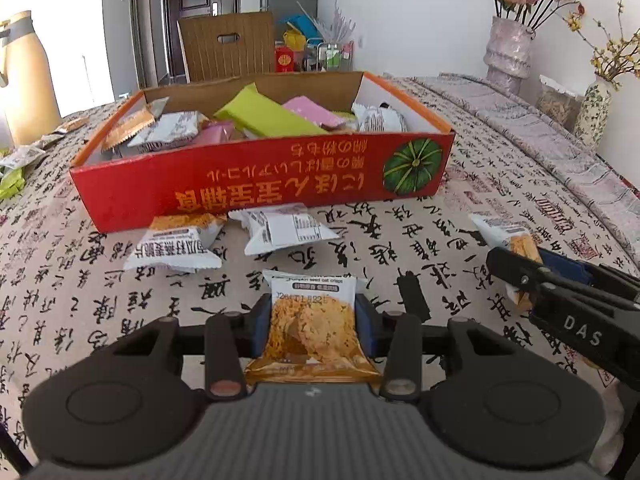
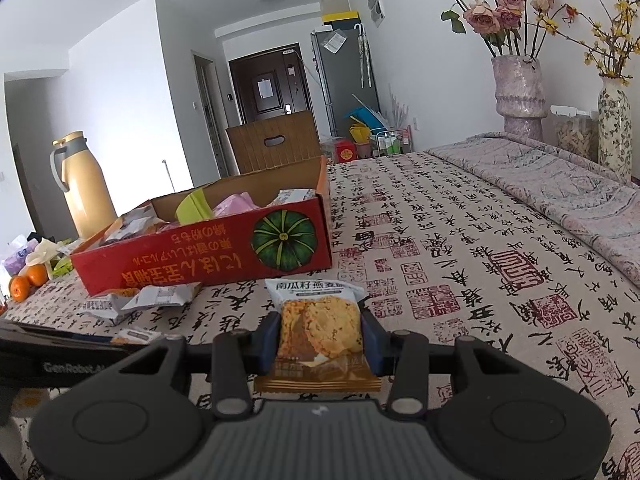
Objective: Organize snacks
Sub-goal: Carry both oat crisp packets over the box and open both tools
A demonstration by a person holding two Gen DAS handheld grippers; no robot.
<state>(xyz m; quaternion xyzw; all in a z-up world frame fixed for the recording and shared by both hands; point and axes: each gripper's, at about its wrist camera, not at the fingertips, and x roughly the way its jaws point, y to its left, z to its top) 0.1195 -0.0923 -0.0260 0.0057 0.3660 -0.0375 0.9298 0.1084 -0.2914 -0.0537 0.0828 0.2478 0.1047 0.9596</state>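
Left wrist: crisp packet (image 1: pixel 313 320) pinched inside left gripper (image 1: pixel 313 322).

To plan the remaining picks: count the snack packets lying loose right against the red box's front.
2: an orange-topped packet toward the left end of the red box, a white packet beside it, mid-front. More could be hidden beneath them.
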